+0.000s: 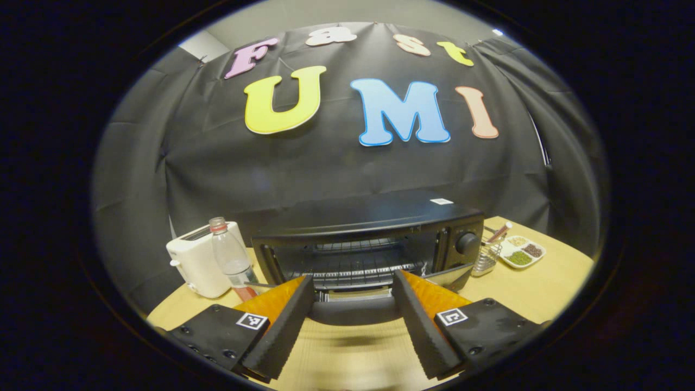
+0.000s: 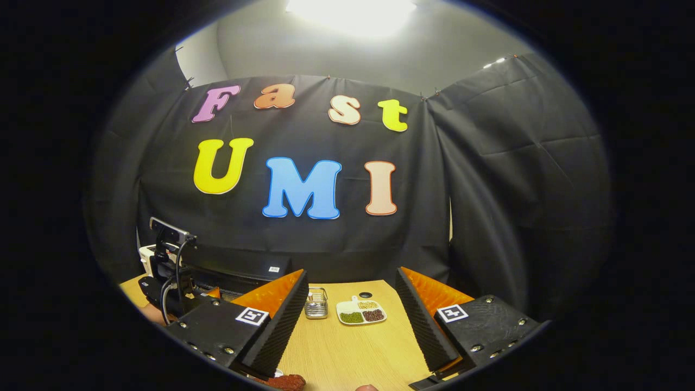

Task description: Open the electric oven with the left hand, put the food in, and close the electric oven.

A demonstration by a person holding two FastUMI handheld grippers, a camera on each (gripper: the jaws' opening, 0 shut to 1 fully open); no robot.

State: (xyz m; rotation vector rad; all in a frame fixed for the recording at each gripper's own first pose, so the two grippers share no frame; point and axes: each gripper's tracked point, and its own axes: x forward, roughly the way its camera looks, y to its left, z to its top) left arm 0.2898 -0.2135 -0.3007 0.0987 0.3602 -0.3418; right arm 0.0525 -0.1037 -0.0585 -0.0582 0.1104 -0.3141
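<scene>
Staged recording booth posing as a kitchen: black cloth wall point(image 1: 336, 168) hanging behind a wooden desk point(image 1: 537, 288), with electric oven point(image 1: 369, 239), toaster point(image 1: 198, 260), water bottle point(image 1: 231, 255) and a divided snack dish point(image 2: 361, 313) sitting toward its back edge.

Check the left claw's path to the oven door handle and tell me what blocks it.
Nothing visible blocks it. The left claw is open, with the oven door handle lying right between its fingers. The plastic bottle and white toaster stand off to the oven's left, outside that path.
</scene>
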